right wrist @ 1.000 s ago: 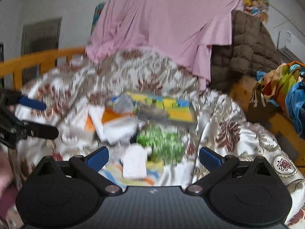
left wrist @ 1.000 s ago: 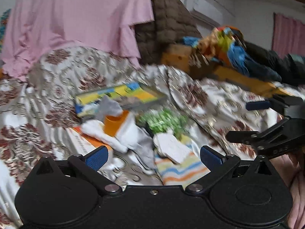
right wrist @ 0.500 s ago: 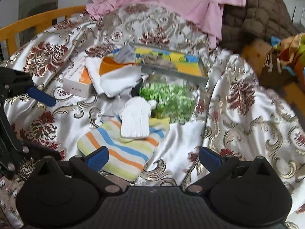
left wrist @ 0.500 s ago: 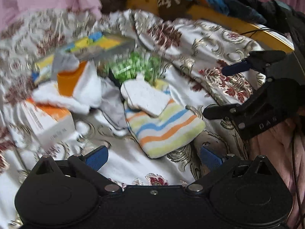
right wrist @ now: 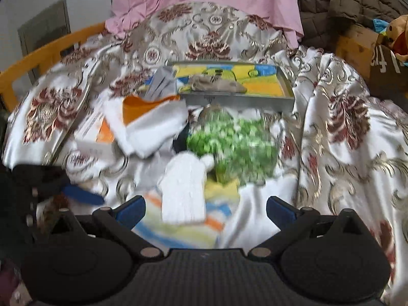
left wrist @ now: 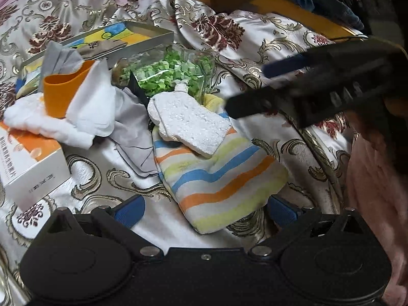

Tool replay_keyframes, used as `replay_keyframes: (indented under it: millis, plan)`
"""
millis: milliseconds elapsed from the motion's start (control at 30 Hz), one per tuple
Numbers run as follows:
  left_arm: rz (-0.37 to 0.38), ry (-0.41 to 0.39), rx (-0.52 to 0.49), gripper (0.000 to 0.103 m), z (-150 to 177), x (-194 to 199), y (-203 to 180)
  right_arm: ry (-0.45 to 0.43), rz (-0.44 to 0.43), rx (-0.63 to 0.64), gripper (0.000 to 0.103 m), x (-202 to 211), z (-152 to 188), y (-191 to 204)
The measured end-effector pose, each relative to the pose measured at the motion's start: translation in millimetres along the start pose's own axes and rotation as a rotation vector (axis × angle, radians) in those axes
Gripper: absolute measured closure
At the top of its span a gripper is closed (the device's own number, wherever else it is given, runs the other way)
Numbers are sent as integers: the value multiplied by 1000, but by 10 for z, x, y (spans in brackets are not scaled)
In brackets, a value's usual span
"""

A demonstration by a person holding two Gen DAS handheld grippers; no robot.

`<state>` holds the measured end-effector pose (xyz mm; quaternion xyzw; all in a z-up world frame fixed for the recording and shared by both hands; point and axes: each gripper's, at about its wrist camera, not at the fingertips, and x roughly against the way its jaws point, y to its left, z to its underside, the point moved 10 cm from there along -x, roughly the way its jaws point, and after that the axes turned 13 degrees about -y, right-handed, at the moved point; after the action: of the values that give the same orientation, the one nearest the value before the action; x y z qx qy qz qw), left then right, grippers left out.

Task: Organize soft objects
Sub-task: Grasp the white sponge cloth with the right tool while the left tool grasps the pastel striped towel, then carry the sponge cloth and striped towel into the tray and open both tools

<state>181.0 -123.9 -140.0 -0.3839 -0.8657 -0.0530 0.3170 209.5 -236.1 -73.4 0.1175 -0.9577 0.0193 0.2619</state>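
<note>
The left tongs point(left wrist: 205, 207) stood wide and empty over the near end of a striped pastel terry cloth point(left wrist: 216, 170) lying on the floral satin bedspread point(left wrist: 293, 58). A white knitted piece point(left wrist: 187, 125) rested on the cloth's far end — just in front of a clear bag of green bits point(left wrist: 165, 74). The right tongs point(right wrist: 205, 207) were also wide, holding nothing, near the cloth's edge.

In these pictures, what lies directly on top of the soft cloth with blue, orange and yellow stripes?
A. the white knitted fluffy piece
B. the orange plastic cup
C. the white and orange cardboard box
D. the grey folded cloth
A: in the left wrist view the white knitted fluffy piece rests on the upper end of the striped soft cloth, while the cup, box and grey cloth lie off to its left.
</note>
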Motion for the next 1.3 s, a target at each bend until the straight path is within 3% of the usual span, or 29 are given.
replay_keyframes:
  millis: [233, 433, 600, 733, 800, 1067, 1167, 1300]
  plan:
    - [29, -6, 27, 1, 6, -93, 50, 7, -65, -33, 0, -290, 34, 83]
    - [66, 6, 15, 1, 33, -174, -22, -6, -115, 10, 0, -435, 105, 273]
    - [104, -3, 80, 11, 15, -168, -25, 3, -128, 39, 1, -543, 155, 346]
    - [128, -1, 123, 24, 20, -181, -31, 20, -129, 16, 15, -579, 193, 326]
    - [131, 6, 143, 28, 34, -203, -19, 31, -122, -3, 17, -595, 209, 293]
    - [103, 14, 238, 61, 33, -248, 136, 82, -97, 38, 32, -681, 334, 322]
    - [96, 14, 241, 69, 33, -252, 159, 83, -77, 49, 42, -693, 348, 307]
    - [63, -11, 221, 82, -5, -233, 183, 82, -71, 36, 46, -690, 345, 274]
